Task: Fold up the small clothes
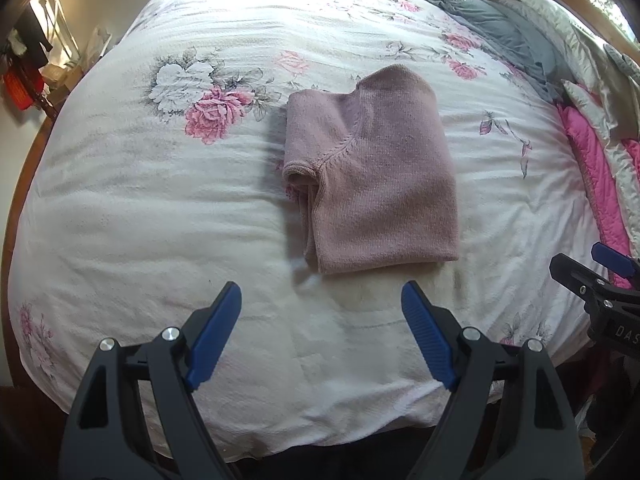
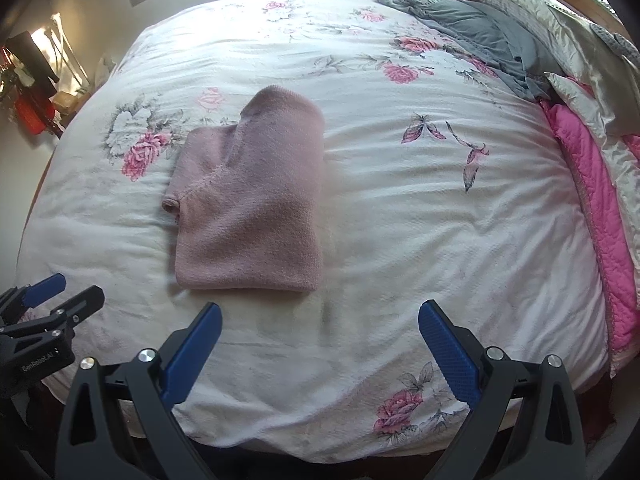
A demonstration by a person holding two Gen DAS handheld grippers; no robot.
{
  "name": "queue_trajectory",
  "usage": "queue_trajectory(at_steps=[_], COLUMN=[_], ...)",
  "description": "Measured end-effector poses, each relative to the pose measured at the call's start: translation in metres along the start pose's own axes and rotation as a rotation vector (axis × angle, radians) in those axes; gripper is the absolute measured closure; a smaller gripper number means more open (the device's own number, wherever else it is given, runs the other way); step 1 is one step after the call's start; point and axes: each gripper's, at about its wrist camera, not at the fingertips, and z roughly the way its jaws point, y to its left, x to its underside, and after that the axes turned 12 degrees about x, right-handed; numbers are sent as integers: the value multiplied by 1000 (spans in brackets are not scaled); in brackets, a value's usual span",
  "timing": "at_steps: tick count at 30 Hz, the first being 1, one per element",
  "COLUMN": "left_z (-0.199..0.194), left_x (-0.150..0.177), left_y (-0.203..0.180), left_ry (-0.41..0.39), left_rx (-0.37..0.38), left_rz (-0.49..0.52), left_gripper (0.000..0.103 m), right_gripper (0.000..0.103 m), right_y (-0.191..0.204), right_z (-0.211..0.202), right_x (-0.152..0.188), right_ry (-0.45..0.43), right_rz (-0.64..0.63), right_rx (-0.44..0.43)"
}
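- The pink knit top [image 1: 372, 172] is sitting mid-bed on the floral bedspread [image 1: 160, 208], already folded into a chunky rectangle with 1 short sleeve [image 1: 308, 136] sticking out at about 9 o'clock.
- Left gripper [image 1: 322, 312] is spread wide, holding nothing, hovering off the top's near hem at 6 o'clock.
- Right gripper [image 2: 320, 332] is the same deal: spread apart, empty, near edge of the bed, with the top up at roughly 11 o'clock in its view.
- My read: the fold looks nearly done, so what's left is probably tucking that sleeve in or doing 1 more half-fold.
- If going for the sleeve, I'd pinch it at the cuff, not the seam, and lay it flat over the body so the stack doesn't slide.
- Knit on a soft bed bunches easily, so grab only the top layer and lift low.
- Grey and pink bedding [image 2: 580, 184] is piled at 2 o'clock, well apart, so no clutter issue.
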Motion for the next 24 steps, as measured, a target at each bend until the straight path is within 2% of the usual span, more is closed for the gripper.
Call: queue_trajectory(at_steps=[24], left_z=[5], left_x=[0], left_y=[-1], left_ry=[17], left_rx=[-1], left_rz=[1], left_gripper=[22], right_gripper=[4], right_y=[-5], right_z=[14], right_x=[-4], right_ry=[27], right_rz=[-5], right_rx=[26])
